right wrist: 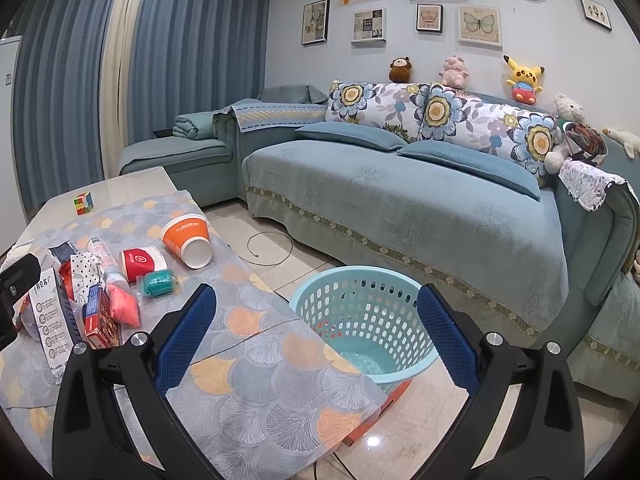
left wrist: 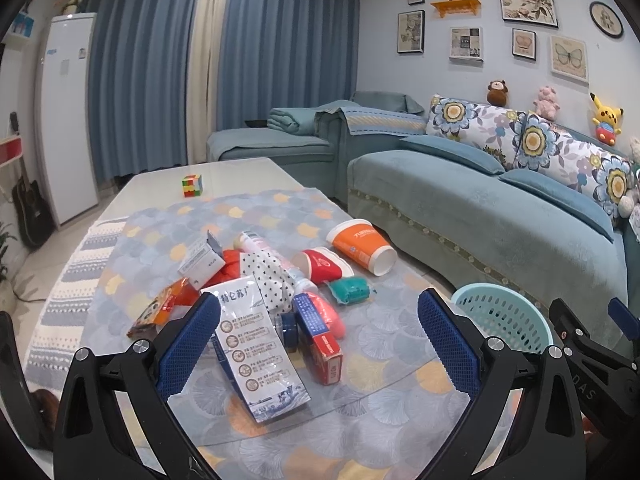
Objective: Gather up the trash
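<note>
One bench [left wrist: 248, 176], cloth-covered, carries the trash heaped toward its near end, bunched within reach. One basket [right wrist: 362, 276], turquoise, empty, stands on the floor just off the bench's right edge, likely to receive it. Two paper cups: orange cup [left wrist: 362, 246], red cup [left wrist: 322, 266], both toppled. One printed pouch [left wrist: 256, 350], nearest. Left gripper [left wrist: 320, 344] and right gripper [right wrist: 318, 332]: both wide, holding nothing.
</note>
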Demonstrator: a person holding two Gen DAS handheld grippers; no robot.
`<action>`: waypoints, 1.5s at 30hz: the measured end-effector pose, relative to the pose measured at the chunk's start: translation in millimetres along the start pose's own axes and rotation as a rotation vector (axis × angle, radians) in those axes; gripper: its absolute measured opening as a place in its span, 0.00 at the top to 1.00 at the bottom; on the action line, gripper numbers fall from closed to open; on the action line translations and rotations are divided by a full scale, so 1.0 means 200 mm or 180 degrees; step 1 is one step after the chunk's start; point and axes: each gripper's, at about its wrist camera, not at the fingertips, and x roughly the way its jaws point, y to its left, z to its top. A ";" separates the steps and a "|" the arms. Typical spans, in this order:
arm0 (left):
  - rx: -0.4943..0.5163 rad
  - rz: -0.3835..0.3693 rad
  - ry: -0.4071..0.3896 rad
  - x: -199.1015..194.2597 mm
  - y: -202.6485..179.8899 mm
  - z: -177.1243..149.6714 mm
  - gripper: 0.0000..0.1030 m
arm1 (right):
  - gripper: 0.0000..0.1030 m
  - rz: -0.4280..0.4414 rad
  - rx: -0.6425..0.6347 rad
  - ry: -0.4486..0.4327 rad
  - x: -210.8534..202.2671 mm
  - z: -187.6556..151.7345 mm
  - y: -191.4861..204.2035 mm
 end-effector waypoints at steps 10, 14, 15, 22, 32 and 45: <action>0.0012 0.0038 0.0032 0.01 0.01 0.00 0.07 | 0.08 0.0003 0.0006 0.0011 0.01 0.00 0.00; -0.0060 0.0026 0.0031 0.02 0.03 -0.01 0.07 | 0.08 0.0004 0.0006 0.0013 0.01 0.00 0.00; -0.0079 0.0020 0.0035 0.01 0.03 -0.01 0.07 | 0.08 0.0003 0.0006 0.0012 0.01 0.00 0.00; -0.0139 -0.0028 0.0040 0.02 0.06 -0.01 0.07 | 0.08 -0.0058 -0.0024 0.0016 0.02 -0.01 0.00; -0.0147 -0.0031 0.0034 0.02 0.06 -0.01 0.07 | 0.08 -0.0068 -0.0019 0.0035 0.03 -0.01 0.01; -0.0745 0.0092 -0.0032 -0.04 0.33 0.03 0.07 | 0.15 0.0033 -0.0253 0.0031 0.02 -0.01 0.08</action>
